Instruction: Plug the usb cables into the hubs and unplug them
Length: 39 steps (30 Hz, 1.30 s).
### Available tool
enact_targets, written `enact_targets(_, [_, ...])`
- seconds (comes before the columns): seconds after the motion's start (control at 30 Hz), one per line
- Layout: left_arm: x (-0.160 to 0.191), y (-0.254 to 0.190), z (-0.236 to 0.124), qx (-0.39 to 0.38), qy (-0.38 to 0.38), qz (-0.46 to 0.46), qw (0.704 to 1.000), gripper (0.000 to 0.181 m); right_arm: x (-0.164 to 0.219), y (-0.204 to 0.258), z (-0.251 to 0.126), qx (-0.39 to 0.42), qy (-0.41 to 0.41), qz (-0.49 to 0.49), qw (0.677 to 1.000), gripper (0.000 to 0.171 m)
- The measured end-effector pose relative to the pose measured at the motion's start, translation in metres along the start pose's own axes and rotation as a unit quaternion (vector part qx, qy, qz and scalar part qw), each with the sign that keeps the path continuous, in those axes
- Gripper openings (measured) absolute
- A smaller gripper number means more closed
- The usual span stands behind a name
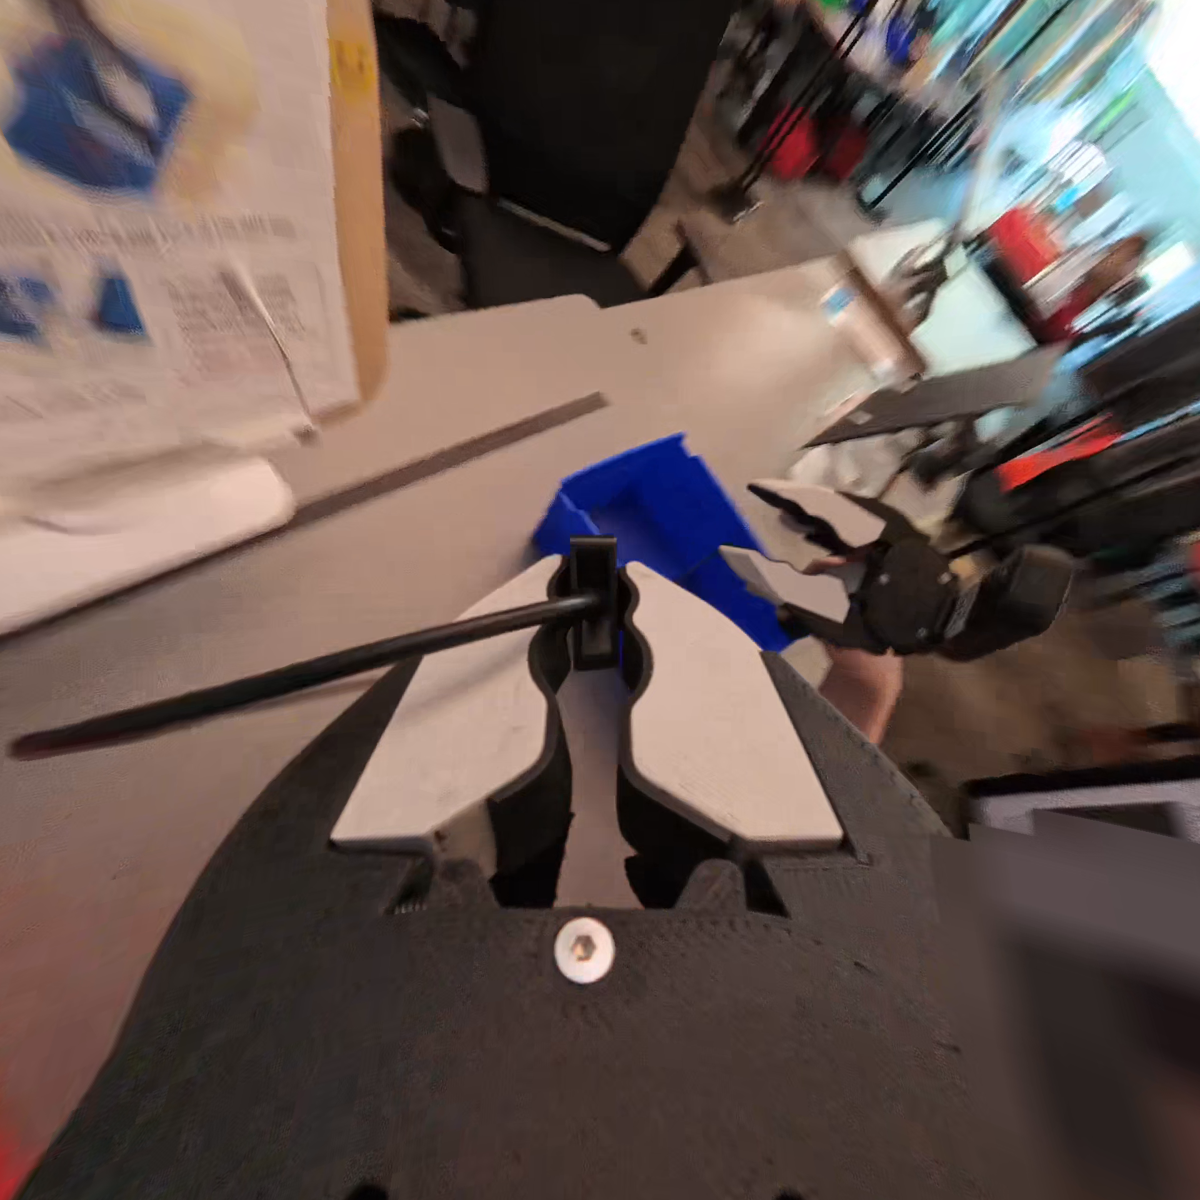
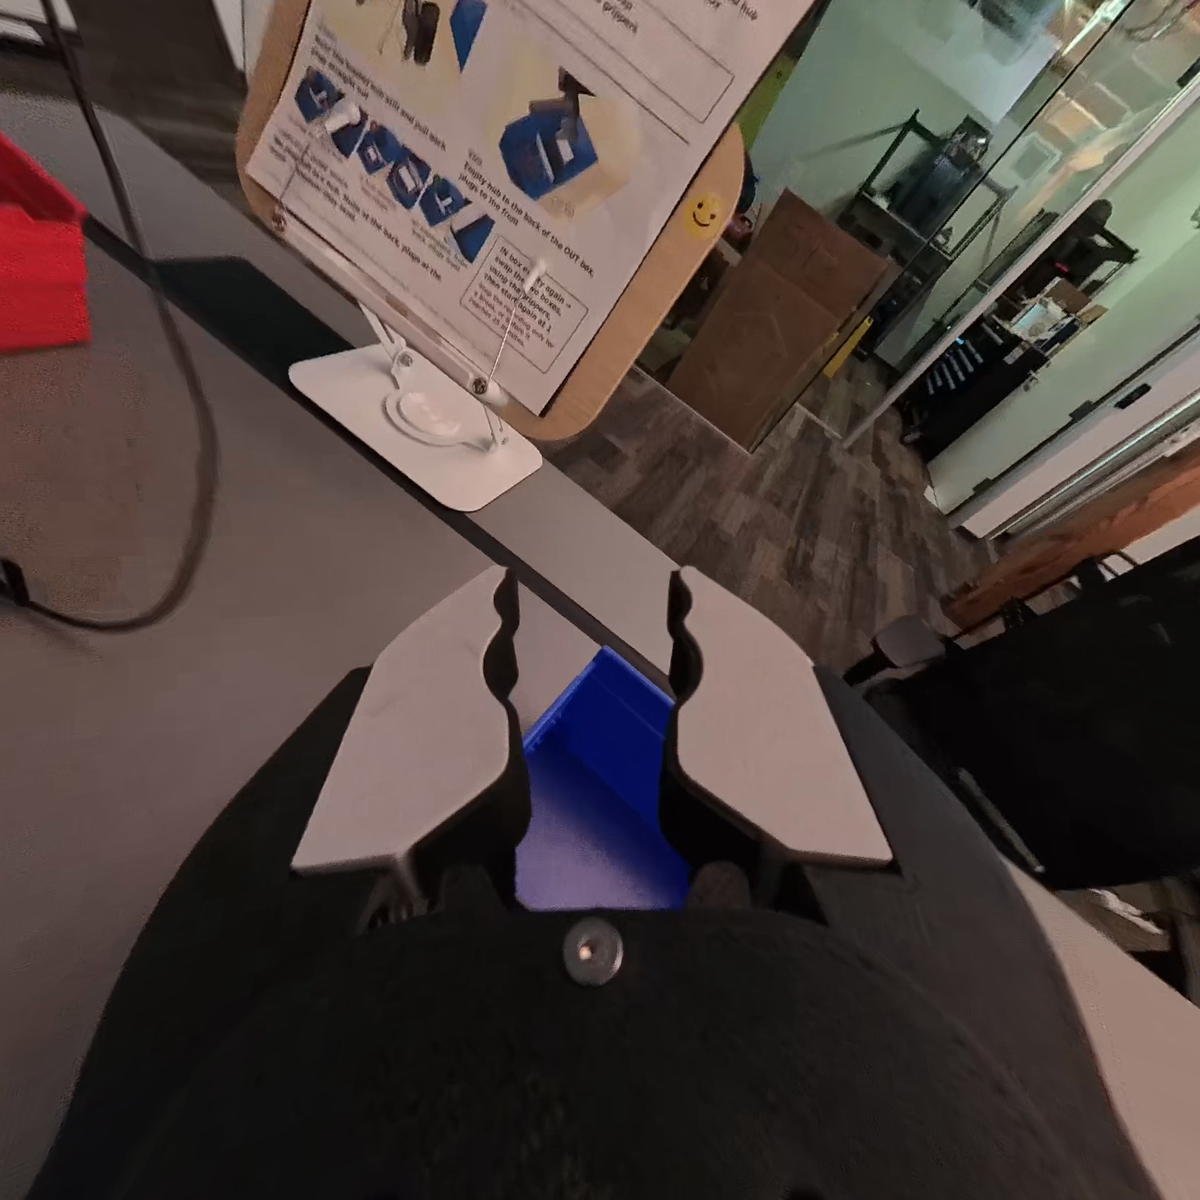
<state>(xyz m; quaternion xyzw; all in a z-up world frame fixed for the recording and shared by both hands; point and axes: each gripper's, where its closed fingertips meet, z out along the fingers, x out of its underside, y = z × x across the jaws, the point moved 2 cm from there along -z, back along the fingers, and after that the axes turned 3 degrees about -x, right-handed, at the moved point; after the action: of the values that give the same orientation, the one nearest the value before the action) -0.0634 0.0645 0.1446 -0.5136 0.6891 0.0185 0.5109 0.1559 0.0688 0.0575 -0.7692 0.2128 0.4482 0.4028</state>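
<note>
My left gripper (image 1: 592,571) is shut on a black USB plug (image 1: 592,604). Its black cable (image 1: 292,675) runs off to the left over the grey table. The plug's tip sits right in front of the blue hub block (image 1: 656,513), which stands on the table just beyond my fingertips. My right gripper (image 1: 747,526) shows at the block's right end, jaws apart on either side of its edge. In the right wrist view that gripper (image 2: 592,584) is open, and the blue block (image 2: 597,779) shows low between its fingers. I cannot tell if they touch it.
A board with an instruction sheet (image 2: 506,162) stands on a white stand (image 2: 422,422) at the table's far edge, and shows at the left of the left wrist view (image 1: 162,227). A red bin (image 2: 32,260) and a black cable loop (image 2: 188,454) lie to the left. The table edge (image 2: 584,610) drops to the floor.
</note>
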Motion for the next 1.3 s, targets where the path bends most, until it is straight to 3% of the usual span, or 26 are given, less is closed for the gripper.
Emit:
enact_targets(0.1, [0.04,0.037,0.04,0.06,-0.005,-0.118,0.991,0.01,0.008,-0.009,-0.004,0.006,0.008,0.021,1.0,0.045])
enact_targets(0.37, [0.161,0.104,0.118,0.033,-0.011,-0.254,0.967,0.011,0.027,-0.026,-0.009,0.015,0.031,0.042,0.999,0.045])
enact_targets(0.47, [0.191,0.119,0.137,0.021,-0.017,-0.297,0.955,0.01,0.027,-0.026,-0.009,0.018,0.035,0.036,0.999,0.045])
enact_targets(0.6, [0.206,0.123,0.15,0.021,-0.028,-0.329,0.944,0.01,0.026,-0.022,-0.006,0.014,0.038,0.028,0.999,0.045])
enact_targets(0.83, [0.215,0.13,0.154,-0.02,-0.018,-0.31,0.95,0.012,0.027,-0.017,-0.002,0.01,0.051,0.012,0.999,0.046])
enact_targets(1.07, [0.234,0.145,0.149,-0.096,0.023,-0.261,0.96,0.037,0.027,-0.014,-0.002,0.005,0.056,0.002,0.998,0.046])
enact_targets(1.3, [0.249,0.13,0.135,-0.106,0.161,-0.206,0.959,0.047,0.028,-0.01,-0.006,0.007,0.076,-0.029,0.997,0.048])
